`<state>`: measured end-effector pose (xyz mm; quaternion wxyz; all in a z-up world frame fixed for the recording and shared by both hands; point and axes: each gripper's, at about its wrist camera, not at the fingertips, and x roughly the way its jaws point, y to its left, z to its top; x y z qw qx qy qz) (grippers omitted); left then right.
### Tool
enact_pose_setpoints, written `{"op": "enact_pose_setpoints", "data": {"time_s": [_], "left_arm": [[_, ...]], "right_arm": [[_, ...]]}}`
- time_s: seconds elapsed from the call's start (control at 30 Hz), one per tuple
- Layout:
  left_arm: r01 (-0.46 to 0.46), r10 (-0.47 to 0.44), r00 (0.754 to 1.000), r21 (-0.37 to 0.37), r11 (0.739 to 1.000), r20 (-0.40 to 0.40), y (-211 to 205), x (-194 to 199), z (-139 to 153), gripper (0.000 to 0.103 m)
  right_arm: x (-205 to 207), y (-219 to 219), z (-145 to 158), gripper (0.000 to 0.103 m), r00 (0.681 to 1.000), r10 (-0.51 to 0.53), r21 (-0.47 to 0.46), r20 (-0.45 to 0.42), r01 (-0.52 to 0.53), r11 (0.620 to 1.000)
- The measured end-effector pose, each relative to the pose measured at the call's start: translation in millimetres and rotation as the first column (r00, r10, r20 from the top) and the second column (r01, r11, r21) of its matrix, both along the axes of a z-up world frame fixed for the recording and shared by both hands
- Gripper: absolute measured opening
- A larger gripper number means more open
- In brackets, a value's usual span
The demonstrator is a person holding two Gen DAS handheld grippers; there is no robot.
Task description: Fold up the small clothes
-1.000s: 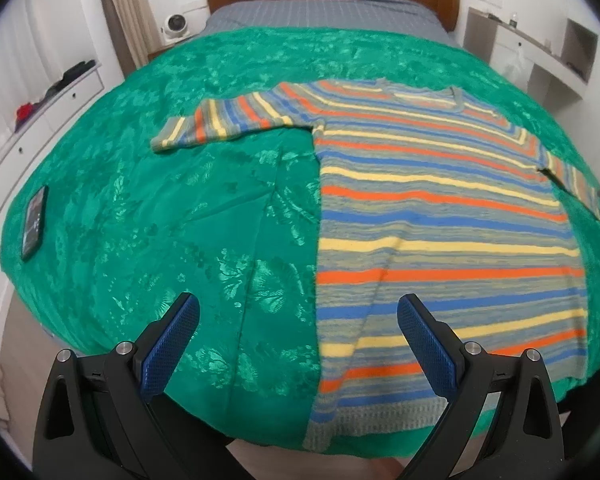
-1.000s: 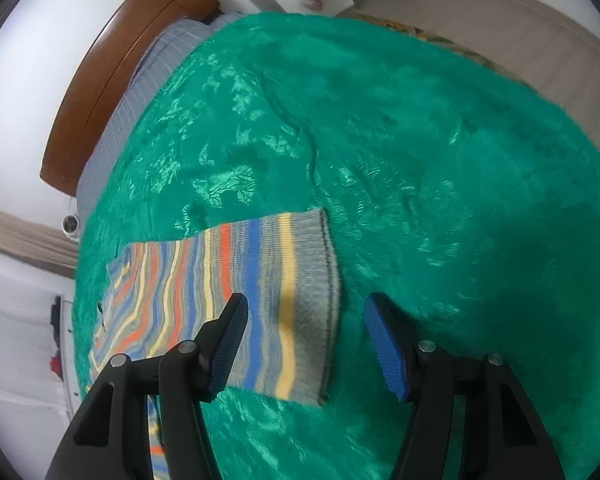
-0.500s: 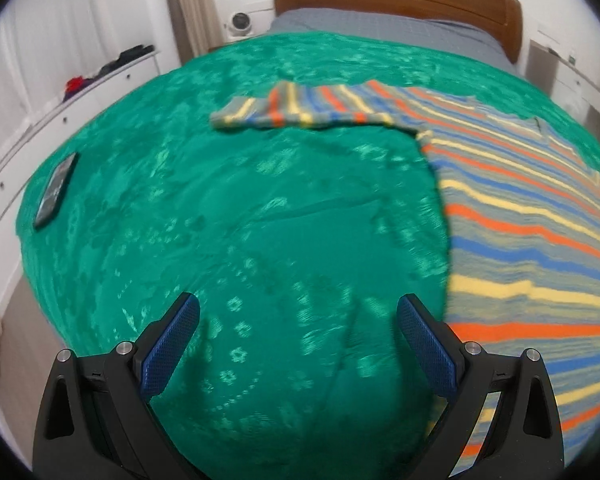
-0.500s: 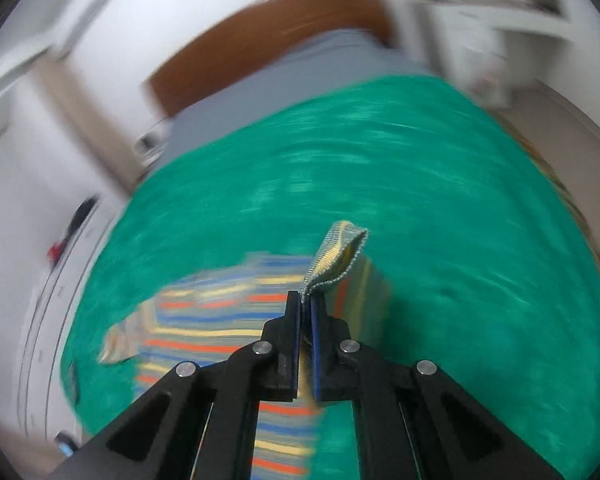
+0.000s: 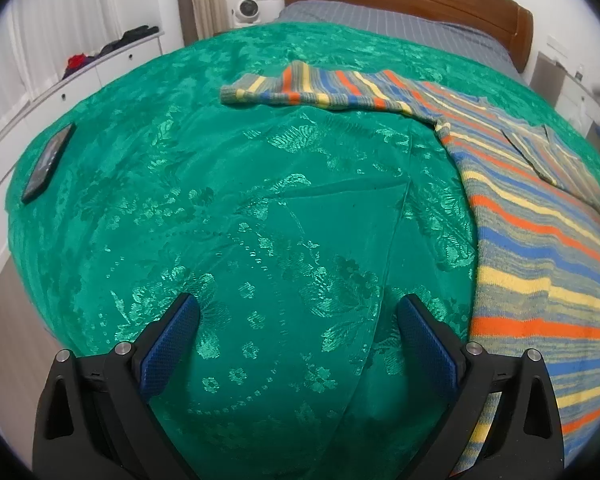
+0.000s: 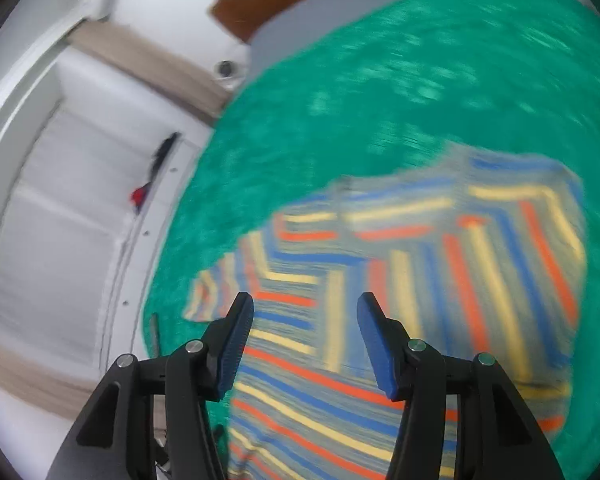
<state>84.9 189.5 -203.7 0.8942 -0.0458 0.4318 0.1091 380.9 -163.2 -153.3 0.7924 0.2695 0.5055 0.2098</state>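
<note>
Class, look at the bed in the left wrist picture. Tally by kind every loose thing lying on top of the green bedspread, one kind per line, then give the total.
Striped knitted sweater in grey, blue, orange and yellow: 1
Flat dark phone-like slab near the bedspread's left edge: 1
Total: 2

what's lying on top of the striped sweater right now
One sleeve is folded across the striped sweater, lying on its chest. The other sleeve stretches out on the green bedspread. The folded sleeve hides the sweater beneath it.
</note>
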Motion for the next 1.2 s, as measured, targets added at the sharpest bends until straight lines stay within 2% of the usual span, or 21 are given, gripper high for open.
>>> {"op": "enact_pose_setpoints", "data": {"time_s": [0.1,0.17,0.2,0.23,0.3,0.37,0.47,0.63,0.77,0.83,0.97,1.07,1.13,1.2], "left_arm": [[0.001,-0.001,1.0,0.011,1.0,-0.007,-1.4,2.1,-2.1,0.102],[0.001,0.0,1.0,0.02,1.0,-0.015,-2.9,2.9,-3.9,0.102],[0.001,-0.001,1.0,0.023,1.0,-0.014,-2.8,2.9,-4.7,0.103],[0.001,-0.001,1.0,0.025,1.0,-0.01,-3.1,2.3,-5.3,0.103],[-0.003,0.003,1.0,0.025,1.0,0.001,-3.0,0.9,-6.9,0.103],[-0.009,0.009,1.0,0.024,1.0,0.004,-2.9,0.9,-8.7,0.103],[-0.017,0.017,1.0,0.027,0.999,0.008,-3.9,0.2,-9.3,0.103],[-0.018,0.017,1.0,0.03,0.999,0.008,-4.2,-0.8,-9.3,0.103],[-0.006,0.005,1.0,0.027,1.0,0.008,-2.8,-0.8,-9.3,0.103],[0.002,-0.002,1.0,0.03,1.0,0.003,-3.3,-0.7,-9.1,0.103],[0.0,0.0,1.0,0.028,1.0,0.003,-3.3,-1.1,-9.2,0.103],[0.004,-0.004,1.0,0.029,1.0,0.005,-3.5,-2.1,-9.4,0.103],[0.004,-0.005,1.0,0.021,1.0,0.002,-2.0,-1.3,-9.3,0.103],[0.001,-0.001,1.0,0.013,1.0,0.0,-1.0,-0.3,-9.1,0.103]], "right_arm": [[-7.5,-29.1,-39.0,0.054,0.991,-0.068,-0.051,-0.116,0.062,0.997],[-19.7,-52.9,-68.5,0.053,0.975,-0.129,-0.21,-0.183,0.089,0.974],[-28.8,-64.7,-73.9,0.047,0.971,-0.164,-0.281,-0.173,0.111,0.953],[-38.0,-73.1,-72.9,0.032,0.974,-0.181,-0.29,-0.136,0.136,0.947],[-60.9,-82.6,-58.9,0.034,0.975,-0.212,-0.308,-0.072,0.181,0.934],[-87.4,-82.0,-39.2,0.046,0.98,-0.197,-0.322,-0.001,0.186,0.928],[-129.9,-72.8,-16.5,0.059,0.986,-0.144,-0.384,0.083,0.165,0.909],[-190.1,-68.5,-15.3,0.066,0.981,-0.141,-0.454,0.134,0.187,0.871],[-222.5,-67.0,-26.5,0.066,0.973,-0.181,-0.474,0.143,0.228,0.851],[-231.2,-57.4,-27.5,0.066,0.975,-0.164,-0.484,0.151,0.217,0.847],[-196.2,-13.3,-8.7,0.066,0.986,-0.011,-0.538,0.168,0.101,0.837],[-137.9,33.2,16.3,0.065,0.974,0.145,-0.568,0.173,-0.021,0.823],[-86.6,63.0,22.5,0.063,0.97,0.201,-0.544,0.14,-0.094,0.834],[-33.8,91.5,17.0,0.056,0.968,0.239,-0.515,0.074,-0.168,0.84]]}}
